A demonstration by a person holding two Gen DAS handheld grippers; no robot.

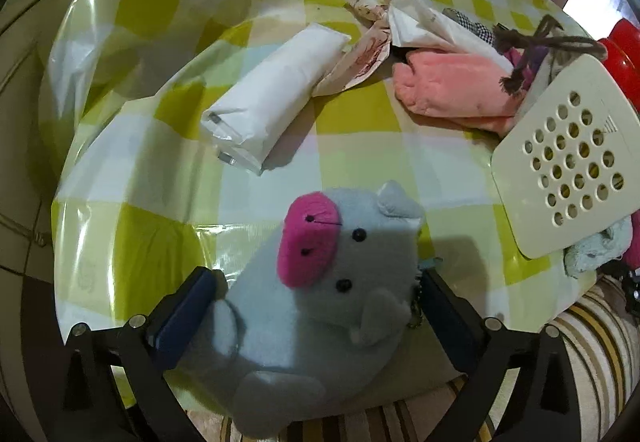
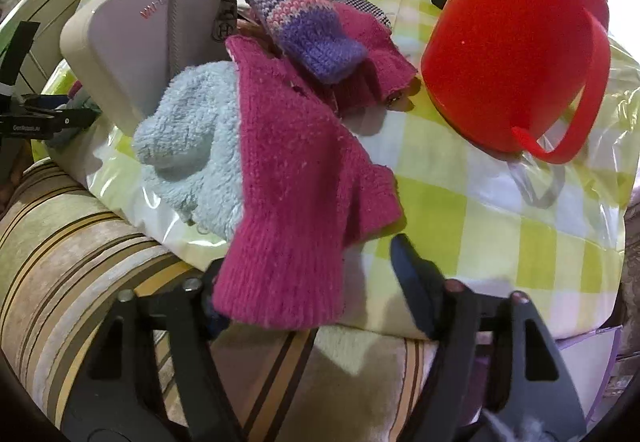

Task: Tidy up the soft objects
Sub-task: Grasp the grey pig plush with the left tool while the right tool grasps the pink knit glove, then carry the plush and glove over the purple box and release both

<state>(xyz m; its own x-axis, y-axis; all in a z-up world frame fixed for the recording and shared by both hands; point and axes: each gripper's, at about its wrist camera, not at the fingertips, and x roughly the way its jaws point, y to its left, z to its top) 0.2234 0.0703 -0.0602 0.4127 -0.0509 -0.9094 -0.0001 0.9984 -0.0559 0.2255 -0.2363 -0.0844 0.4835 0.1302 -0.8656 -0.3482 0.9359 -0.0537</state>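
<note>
In the left wrist view my left gripper [image 1: 316, 294] is shut on a grey plush pig [image 1: 316, 306] with a pink snout, held over the near edge of the checked table [image 1: 160, 202]. A pink plush piece [image 1: 448, 86] and a white wrapped pack [image 1: 272, 98] lie farther back. In the right wrist view my right gripper [image 2: 308, 278] stands open around the cuff of a magenta knit mitten [image 2: 296, 178]; the left finger is mostly hidden beneath it. A light blue fluffy mitten [image 2: 192, 142] lies at its left, and a purple striped knit mitten [image 2: 296, 18] behind.
A cream perforated box [image 1: 568, 162] stands at the table's right, also seen in the right wrist view [image 2: 136, 42]. A red plastic jug [image 2: 520, 46] stands at the right. Crumpled printed paper [image 1: 368, 34] lies at the back. A striped cushion [image 2: 80, 262] sits below the table edge.
</note>
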